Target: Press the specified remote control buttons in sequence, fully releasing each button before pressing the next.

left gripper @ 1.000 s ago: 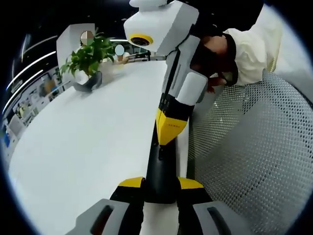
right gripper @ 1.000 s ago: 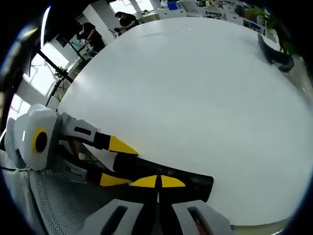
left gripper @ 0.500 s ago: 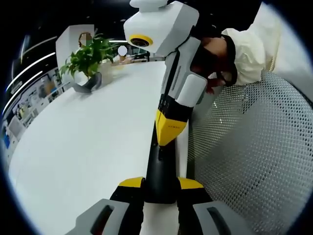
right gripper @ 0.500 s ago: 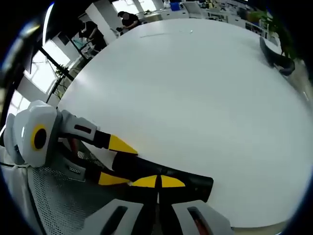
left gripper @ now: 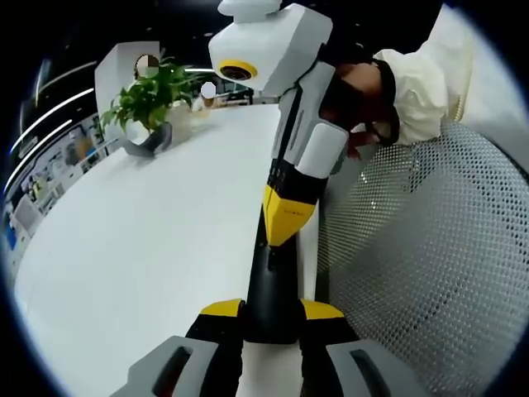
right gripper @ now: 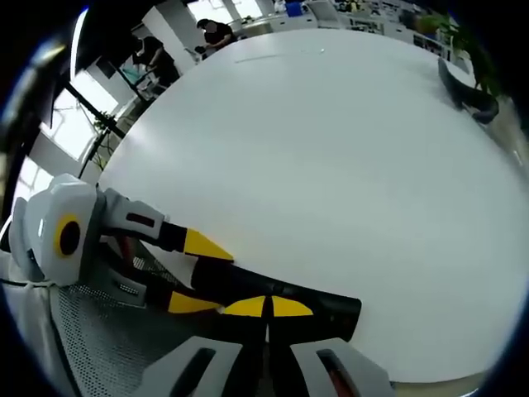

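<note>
So my left gripper (left gripper: pixel 271 318) has its jaws clamped on the near end of the black remote (left gripper: pixel 269 285), which lies along the edge of the white counter (left gripper: pixel 149 240). From the right gripper view you can see that remote (right gripper: pixel 331 308) stretched sideways at the counter (right gripper: pixel 331 165) edge, with my right gripper (right gripper: pixel 266 308) jaws pressed together, tips touching the top of it. The left gripper (right gripper: pixel 194 273) comes in from the left there, gripping one end. A potted plant (left gripper: pixel 149 103) sits far back, and a white mesh chair (left gripper: pixel 421 265) is just beside the counter.
</note>
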A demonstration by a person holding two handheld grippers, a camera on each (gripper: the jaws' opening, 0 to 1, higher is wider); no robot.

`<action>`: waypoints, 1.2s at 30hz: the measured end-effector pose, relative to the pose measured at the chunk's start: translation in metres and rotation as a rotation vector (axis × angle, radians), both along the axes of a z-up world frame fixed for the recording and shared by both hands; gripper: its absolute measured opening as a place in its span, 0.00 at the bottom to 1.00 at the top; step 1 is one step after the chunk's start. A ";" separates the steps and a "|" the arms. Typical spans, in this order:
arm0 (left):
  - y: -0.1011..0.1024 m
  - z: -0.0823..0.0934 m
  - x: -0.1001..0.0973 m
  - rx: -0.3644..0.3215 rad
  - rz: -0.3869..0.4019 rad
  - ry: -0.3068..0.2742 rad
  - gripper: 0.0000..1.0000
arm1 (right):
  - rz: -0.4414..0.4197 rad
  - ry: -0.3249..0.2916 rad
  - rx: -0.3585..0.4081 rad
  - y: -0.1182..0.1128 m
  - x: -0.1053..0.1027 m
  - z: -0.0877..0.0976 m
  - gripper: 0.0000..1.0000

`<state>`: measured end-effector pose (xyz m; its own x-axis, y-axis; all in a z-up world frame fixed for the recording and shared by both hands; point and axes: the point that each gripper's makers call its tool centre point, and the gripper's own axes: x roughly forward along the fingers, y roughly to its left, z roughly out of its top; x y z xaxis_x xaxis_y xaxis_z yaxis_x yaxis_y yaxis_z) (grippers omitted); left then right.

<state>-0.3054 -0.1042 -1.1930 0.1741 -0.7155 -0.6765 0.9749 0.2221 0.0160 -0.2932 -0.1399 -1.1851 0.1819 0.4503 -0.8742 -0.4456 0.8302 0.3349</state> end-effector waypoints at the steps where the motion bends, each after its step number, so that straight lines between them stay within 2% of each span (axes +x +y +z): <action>1: 0.001 0.000 0.001 0.005 0.016 0.012 0.25 | 0.001 0.001 -0.003 0.000 -0.001 0.000 0.00; 5: 0.003 -0.001 0.000 0.007 0.015 0.021 0.26 | 0.043 -0.036 -0.039 0.002 -0.002 0.000 0.00; 23: 0.017 0.001 -0.004 0.036 -0.004 0.019 0.24 | 0.002 0.001 -0.004 0.001 -0.001 0.000 0.00; 29: 0.016 0.000 -0.004 0.042 -0.006 0.021 0.24 | 0.015 -0.002 -0.023 0.000 -0.003 0.000 0.00; 36: 0.015 0.000 -0.002 0.050 -0.005 0.022 0.24 | -0.004 0.023 -0.037 -0.005 -0.006 0.001 0.00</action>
<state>-0.3078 -0.0894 -1.1933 0.1556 -0.6814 -0.7152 0.9762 0.2166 0.0060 -0.2995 -0.1445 -1.1842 0.1636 0.4164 -0.8943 -0.4345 0.8443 0.3137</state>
